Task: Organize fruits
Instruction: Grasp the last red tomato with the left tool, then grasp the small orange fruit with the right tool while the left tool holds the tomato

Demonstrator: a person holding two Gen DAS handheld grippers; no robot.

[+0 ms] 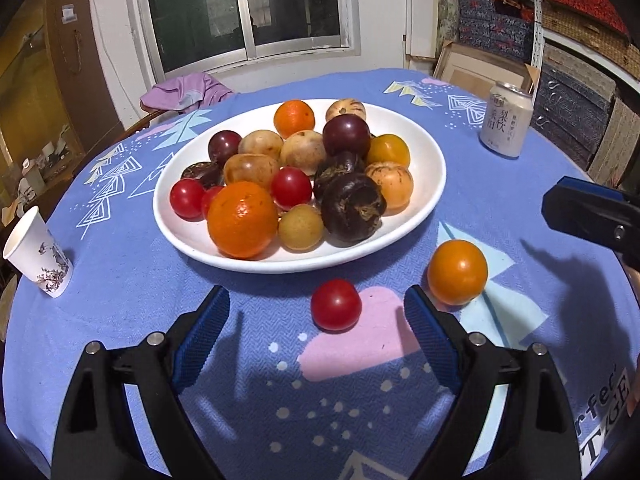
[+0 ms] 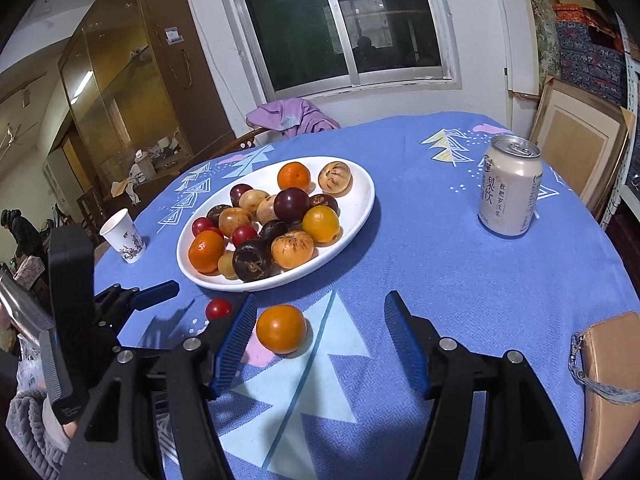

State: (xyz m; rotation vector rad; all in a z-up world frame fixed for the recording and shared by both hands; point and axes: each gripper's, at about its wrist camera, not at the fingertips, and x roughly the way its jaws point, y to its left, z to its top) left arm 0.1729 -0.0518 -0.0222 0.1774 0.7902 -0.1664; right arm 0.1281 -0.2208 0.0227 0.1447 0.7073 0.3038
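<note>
White and oval, the plate (image 1: 420,200) sits in the middle of the bench (image 1: 120,280), which has a blue cloth on it. In the left wrist view its long side runs from low left to high right. It is piled with fruit: oranges, red tomatoes, dark plums, tan round fruits and dark brown ones.

Two fruits lie on the cloth, just off the plate's near edge. One is a red tomato (image 1: 336,305). The other is an orange fruit (image 1: 457,272), a little to the right of it. They are near each other but apart.

A pale can (image 1: 506,120) stands upright, well right of the plate, with Chinese writing running down it. A paper cup (image 1: 38,252) with a dark drawing stands to the left.

The left claw (image 1: 317,312) is wide, holding nothing; the tomato sits just ahead, between its tips. The right claw (image 2: 320,316) is open and holding nothing too. The orange fruit lies just beside its left finger (image 2: 236,336); I cannot tell if they touch.
</note>
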